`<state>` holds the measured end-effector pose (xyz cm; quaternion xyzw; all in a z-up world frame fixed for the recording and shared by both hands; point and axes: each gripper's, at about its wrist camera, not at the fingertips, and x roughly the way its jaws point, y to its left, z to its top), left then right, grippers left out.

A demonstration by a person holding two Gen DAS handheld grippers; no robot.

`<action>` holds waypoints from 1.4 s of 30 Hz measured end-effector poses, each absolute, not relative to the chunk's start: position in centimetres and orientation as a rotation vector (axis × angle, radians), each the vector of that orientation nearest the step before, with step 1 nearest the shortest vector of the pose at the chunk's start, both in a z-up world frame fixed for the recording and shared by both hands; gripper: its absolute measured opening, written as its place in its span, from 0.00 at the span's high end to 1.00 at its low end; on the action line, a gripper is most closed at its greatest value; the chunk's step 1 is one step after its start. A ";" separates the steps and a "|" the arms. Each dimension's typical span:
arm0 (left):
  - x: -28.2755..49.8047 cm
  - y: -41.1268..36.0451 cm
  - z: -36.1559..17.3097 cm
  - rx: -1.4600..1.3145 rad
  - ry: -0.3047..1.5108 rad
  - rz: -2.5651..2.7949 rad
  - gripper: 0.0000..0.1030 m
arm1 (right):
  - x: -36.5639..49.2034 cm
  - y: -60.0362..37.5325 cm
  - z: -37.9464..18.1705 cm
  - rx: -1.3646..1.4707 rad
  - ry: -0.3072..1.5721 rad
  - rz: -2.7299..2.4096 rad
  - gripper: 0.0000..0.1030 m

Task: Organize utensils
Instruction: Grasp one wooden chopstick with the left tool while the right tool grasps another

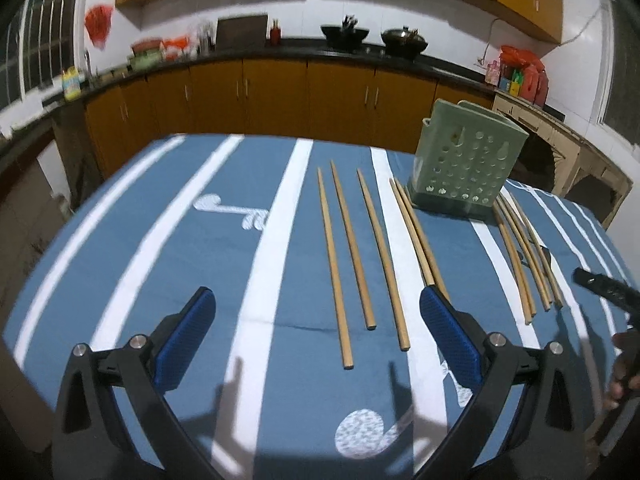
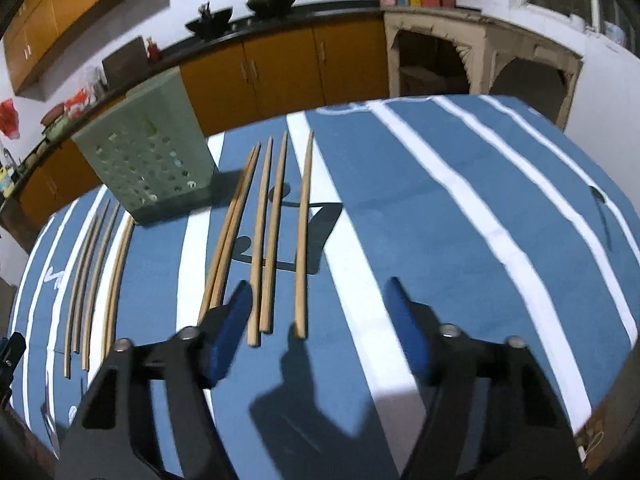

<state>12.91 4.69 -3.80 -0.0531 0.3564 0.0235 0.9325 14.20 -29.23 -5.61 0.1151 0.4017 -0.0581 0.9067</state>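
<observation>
A blue tablecloth (image 1: 160, 240) with white stripes fills the lower two thirds of both views. On it, upper right of the left wrist view and upper left of the right wrist view, stands a green holder (image 1: 466, 164) with round holes (upright). Wooden chopsticks (image 1: 352, 252) lie in rows on either side of it, five in the centre of the left view and another group (image 1: 524, 256) at right. The left gripper (image 1: 318, 312), bottom of frame, is spread wide with nothing between its blue pads. The right gripper (image 2: 318, 308) also stands apart, empty, just above the nearest chopstick ends (image 2: 300, 326).
</observation>
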 end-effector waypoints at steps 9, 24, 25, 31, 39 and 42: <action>16.5 4.2 -6.0 -0.098 0.866 0.004 0.37 | 16.5 -28.0 -8.1 0.192 0.925 -0.121 0.70; 19.8 4.4 -8.3 -0.079 0.945 0.011 0.92 | 16.7 -29.4 -8.1 0.218 0.890 -0.170 0.91; 20.1 4.5 -8.3 -0.081 0.942 0.015 0.92 | 16.9 -29.6 -8.1 0.226 0.889 -0.177 0.91; 21.2 5.4 -8.2 -0.087 0.936 0.012 0.91 | 16.9 -30.1 -8.1 0.234 0.889 -0.187 0.91; 19.7 4.8 -8.1 -0.082 0.916 -0.011 0.76 | 16.5 -29.7 -8.1 0.214 0.884 -0.181 0.91; 19.6 4.9 -8.1 -0.090 0.916 -0.011 0.77 | 16.4 -29.7 -8.1 0.214 0.883 -0.179 0.91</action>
